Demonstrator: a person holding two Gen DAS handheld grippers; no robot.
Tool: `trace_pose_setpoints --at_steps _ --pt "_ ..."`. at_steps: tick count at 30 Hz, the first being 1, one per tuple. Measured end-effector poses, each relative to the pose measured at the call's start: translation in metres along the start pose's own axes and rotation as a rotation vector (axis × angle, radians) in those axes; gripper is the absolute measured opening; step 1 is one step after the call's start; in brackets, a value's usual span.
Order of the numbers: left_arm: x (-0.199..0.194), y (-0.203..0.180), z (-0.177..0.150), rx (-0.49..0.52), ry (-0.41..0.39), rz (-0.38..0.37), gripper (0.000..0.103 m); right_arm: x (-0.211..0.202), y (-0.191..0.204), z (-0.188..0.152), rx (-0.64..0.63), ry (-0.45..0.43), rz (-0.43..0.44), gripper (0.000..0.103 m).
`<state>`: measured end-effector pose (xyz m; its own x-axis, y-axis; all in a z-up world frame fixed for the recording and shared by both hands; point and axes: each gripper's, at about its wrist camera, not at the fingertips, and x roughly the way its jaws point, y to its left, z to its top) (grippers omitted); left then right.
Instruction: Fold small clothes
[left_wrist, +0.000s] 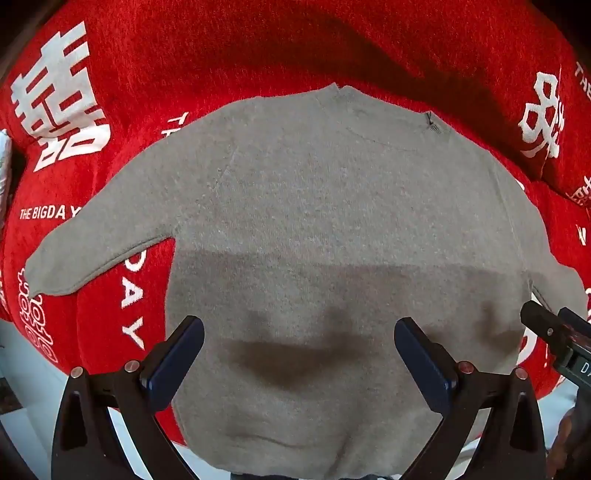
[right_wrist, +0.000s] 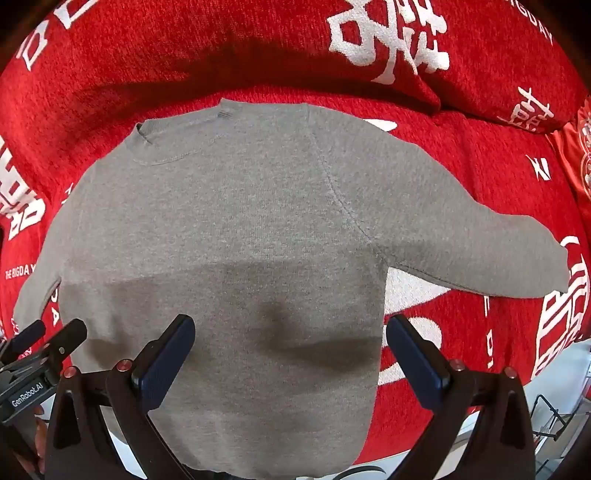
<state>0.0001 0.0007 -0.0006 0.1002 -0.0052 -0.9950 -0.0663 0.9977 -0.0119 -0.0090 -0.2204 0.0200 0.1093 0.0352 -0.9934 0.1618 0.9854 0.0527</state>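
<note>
Blanket (left_wrist: 258, 48): fuzzy red pile, white printed characters and lettering, covering the surface.
Sweater (left_wrist: 314, 206): grey fine knit, ribbed round neck, raglan seams; flat on the blanket, neck toward far edge, hem toward near edge, both sleeves angled outward, faint ripples near hem.
Left gripper (left_wrist: 299, 354): jaws spread wide, dark blue pads, above lower body of sweater, holding nothing.
Right gripper (right_wrist: 290, 350): jaws spread wide, above sweater's lower right side, empty.

Left claw (left_wrist: 299, 350) and right claw (right_wrist: 290, 349) both gape wide, seemingly level.
</note>
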Motion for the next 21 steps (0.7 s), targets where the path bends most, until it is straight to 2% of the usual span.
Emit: trace_pose_setpoints --at_steps 13,21 --pt "0.0028 0.0035 -0.0064 -0.005 0.014 -0.004 0.103 -0.001 0.0006 -0.0029 -0.006 -0.006 -0.002 0.103" --pt "0.0032 0.003 -0.0041 0.007 0.028 0.046 0.103 -0.0007 0.004 -0.0067 -0.006 -0.011 -0.011 0.103"
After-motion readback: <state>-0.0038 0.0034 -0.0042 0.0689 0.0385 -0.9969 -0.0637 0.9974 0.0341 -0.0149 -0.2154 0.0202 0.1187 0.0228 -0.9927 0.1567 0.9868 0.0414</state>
